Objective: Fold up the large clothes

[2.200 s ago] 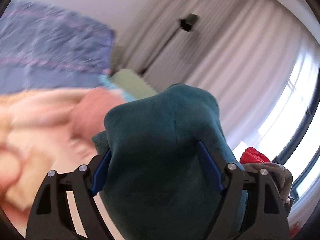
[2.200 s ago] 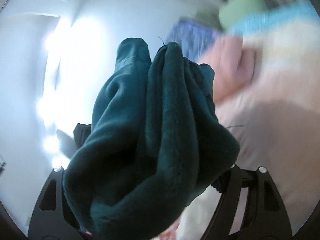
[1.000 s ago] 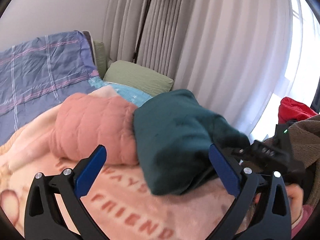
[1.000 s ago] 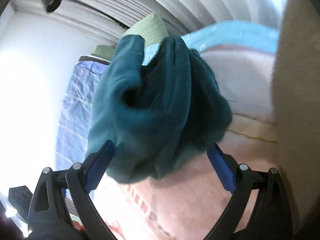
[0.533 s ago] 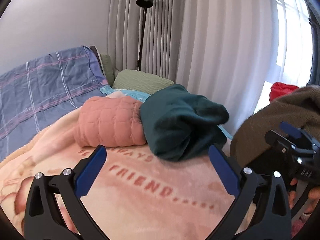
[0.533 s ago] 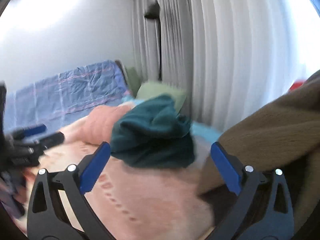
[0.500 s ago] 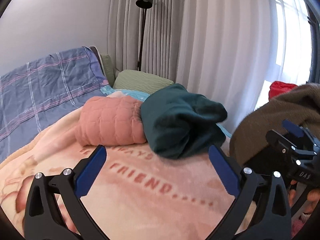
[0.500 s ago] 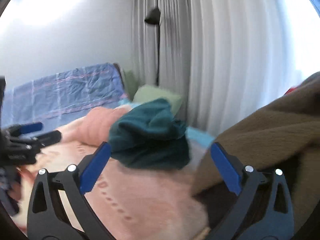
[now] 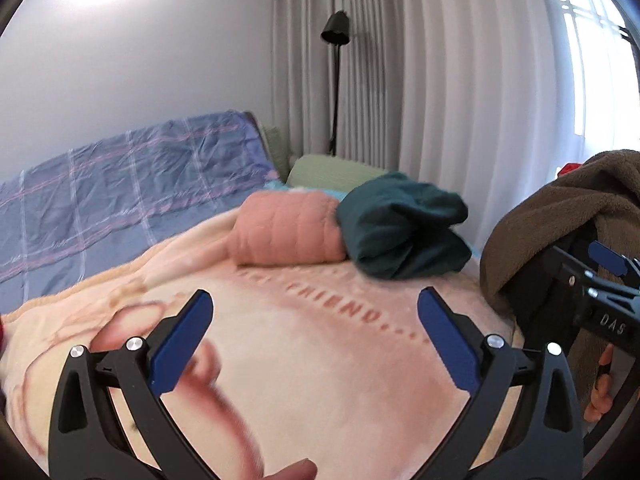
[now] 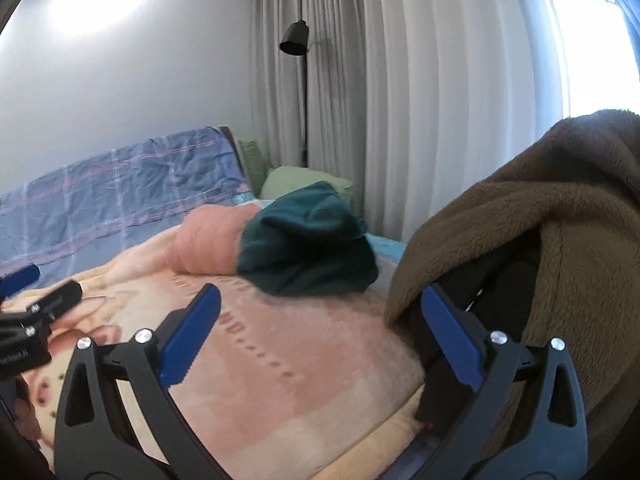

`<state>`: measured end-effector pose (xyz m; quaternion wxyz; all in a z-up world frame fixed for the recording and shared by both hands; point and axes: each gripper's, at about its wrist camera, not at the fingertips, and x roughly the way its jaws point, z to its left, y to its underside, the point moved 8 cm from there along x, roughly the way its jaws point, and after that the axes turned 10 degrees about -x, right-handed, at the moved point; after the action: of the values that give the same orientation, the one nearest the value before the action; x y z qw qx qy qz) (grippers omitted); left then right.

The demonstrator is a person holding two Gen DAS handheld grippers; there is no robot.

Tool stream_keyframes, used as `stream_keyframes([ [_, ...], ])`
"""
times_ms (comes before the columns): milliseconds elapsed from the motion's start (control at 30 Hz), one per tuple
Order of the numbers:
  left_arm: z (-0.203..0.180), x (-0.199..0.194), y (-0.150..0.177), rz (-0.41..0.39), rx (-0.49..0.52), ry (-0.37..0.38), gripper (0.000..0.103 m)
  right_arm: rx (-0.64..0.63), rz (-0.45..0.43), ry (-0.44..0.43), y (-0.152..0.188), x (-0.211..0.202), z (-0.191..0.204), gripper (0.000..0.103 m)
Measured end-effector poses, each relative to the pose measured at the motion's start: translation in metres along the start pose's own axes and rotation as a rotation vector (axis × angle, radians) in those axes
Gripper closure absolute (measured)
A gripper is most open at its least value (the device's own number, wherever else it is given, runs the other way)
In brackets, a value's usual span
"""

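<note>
- Since the earlier frames, both claws have let go of the teal garment and pulled back from it; it now lies bundled on the bed near the far edge, toward the curtain
- Teal garment touches the pink quilted bundle on its left side; the green pillow sits behind both
- Left claw: jaws spread wide, nothing between them, over the pink blanket with printed lettering
- Right claw: jaws spread wide, nothing held; brown fleece garment hangs just beside its right finger
- Blue plaid cover runs along the bed's left side by the wall
- Black floor lamp stands in front of the curtain
</note>
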<state>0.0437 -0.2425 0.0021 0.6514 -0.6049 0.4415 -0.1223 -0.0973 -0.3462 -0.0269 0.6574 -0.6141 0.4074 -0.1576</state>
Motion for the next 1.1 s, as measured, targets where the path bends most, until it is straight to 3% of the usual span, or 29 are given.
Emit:
stream_keyframes([
  [233, 0.011, -0.025, 0.023, 0.027, 0.013, -0.042, 0.001, -0.009, 0.056, -0.096, 0.015, -0.007, 0.021, 0.002],
  [600, 0.018, -0.025, 0.043, 0.089, -0.044, -0.011, 0.001, -0.028, 0.1, -0.106, 0.026, -0.006, 0.028, 0.002],
  [1100, 0.02, -0.008, 0.052, 0.126, -0.034, -0.046, 0.001, -0.019, 0.133, -0.116, 0.034, 0.005, 0.026, 0.002],
])
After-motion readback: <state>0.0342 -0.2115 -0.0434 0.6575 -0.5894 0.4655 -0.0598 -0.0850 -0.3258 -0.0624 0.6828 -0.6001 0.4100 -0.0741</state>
